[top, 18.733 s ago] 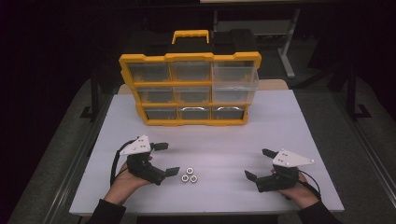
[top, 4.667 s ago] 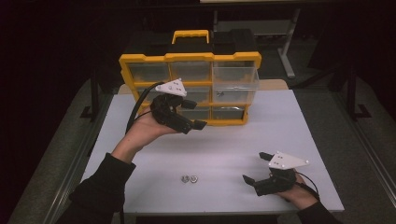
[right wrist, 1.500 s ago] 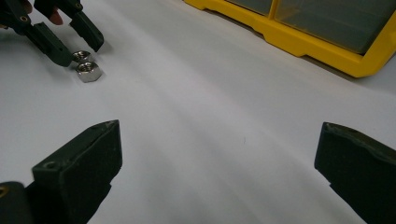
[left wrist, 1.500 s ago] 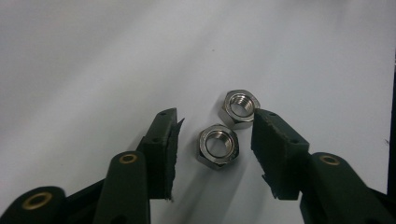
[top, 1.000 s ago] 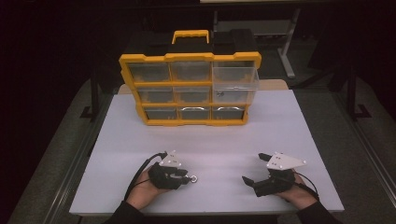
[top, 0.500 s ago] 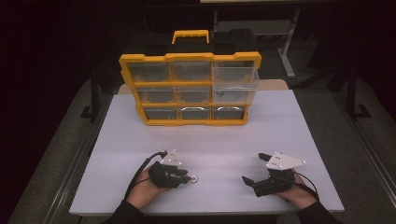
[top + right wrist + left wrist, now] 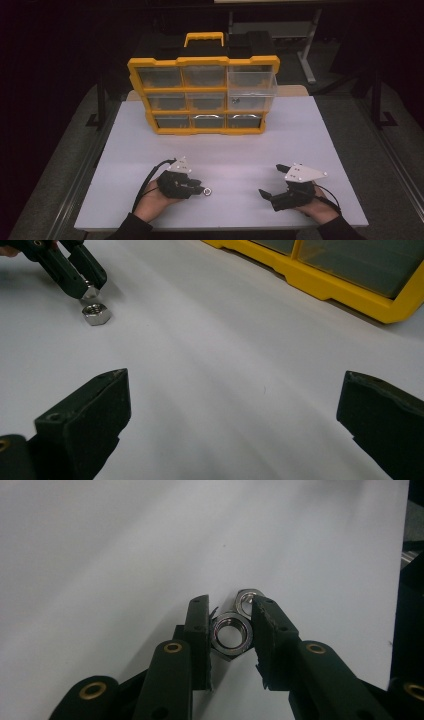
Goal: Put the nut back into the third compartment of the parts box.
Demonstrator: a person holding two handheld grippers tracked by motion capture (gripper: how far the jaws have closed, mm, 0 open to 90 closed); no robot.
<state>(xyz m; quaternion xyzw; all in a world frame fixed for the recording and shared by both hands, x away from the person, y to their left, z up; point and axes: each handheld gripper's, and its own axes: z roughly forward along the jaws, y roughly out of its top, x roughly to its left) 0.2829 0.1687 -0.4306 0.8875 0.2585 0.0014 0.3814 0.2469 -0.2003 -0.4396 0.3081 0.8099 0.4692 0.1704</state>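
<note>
A small shiny steel hex nut (image 7: 230, 634) is caught between the black jaws of the left gripper (image 7: 229, 630), low on the white tabletop (image 7: 235, 150) near the person's edge. The jaws have just been closing in on it, and in the left gripper view the pads are seen flat against two of its sides, so a grip is judged to be made, though the nut has not yet been lifted off the surface. A second steel hex nut (image 7: 248, 600) is seen lying touching the first, just past the jaw tips; in the right gripper view that loose nut (image 7: 96, 314) is shown flat on the table just beside the left gripper's tips. In the high view a nut (image 7: 207, 190) is glimpsed at the tip of the left gripper (image 7: 198, 189).

The right gripper (image 7: 271, 182) is held idle on the table's right side, well apart from the nuts, its jaws spread wide with nothing between them.

At the back of the table a yellow plastic organiser box with clear drawers (image 7: 202, 95) is stood upright; its upper right drawer (image 7: 251, 82) is pulled out, and something small and shiny can be made out behind its clear front. So the sorting is judged partly done: one nut gripped and yet to be carried, one more left waiting on the table
</note>
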